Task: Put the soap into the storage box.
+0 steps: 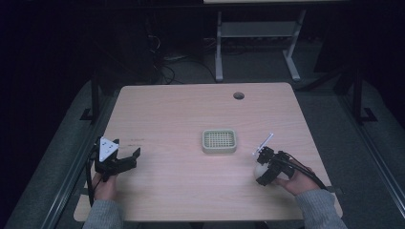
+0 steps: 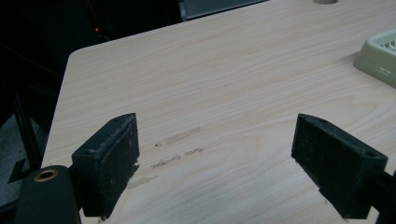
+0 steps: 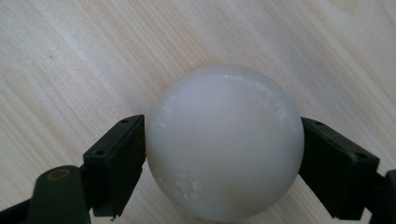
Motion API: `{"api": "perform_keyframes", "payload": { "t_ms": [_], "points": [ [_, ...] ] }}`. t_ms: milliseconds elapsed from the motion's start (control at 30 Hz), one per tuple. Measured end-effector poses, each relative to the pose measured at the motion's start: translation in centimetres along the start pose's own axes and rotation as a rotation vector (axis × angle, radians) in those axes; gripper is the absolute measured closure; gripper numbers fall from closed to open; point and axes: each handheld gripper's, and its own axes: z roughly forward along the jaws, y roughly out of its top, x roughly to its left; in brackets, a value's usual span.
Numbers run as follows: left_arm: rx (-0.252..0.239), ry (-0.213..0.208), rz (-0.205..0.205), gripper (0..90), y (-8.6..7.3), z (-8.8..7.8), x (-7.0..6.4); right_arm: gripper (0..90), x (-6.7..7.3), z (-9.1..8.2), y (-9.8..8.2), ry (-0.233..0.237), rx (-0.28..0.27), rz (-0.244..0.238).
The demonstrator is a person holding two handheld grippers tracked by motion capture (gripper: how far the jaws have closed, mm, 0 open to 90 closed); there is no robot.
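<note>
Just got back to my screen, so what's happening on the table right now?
A person is working with a gripper in each hand. The right gripper has its fingers closed on a white ball, near the table's front right part. The left gripper is open and holds nothing, over bare wood at the front left. A pale green tray with a grid top sits near the middle, untouched.

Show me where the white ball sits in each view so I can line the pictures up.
High view: the white ball is at lower right, in the right claw, right of and nearer than the green tray.
Left claw view: not in it; the tray corner is at the right edge.
Right claw view: centre, between both jaws.
Shared landmark: the pale wooden table.
</note>
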Motion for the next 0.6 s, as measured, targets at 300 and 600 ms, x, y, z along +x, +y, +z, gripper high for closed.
{"api": "perform_keyframes", "payload": {
  "t_ms": [300,600],
  "points": [
    [-0.003,-0.002,-0.004,14.8,0.0,0.02,-0.07,19.4,-0.04,0.14,0.24,0.002,0.007,-0.006],
    [0.0,0.002,0.0,14.8,0.0,0.03,-0.02,21.2,0.02,0.59,0.46,0.003,0.024,-0.012]
  ]
}}
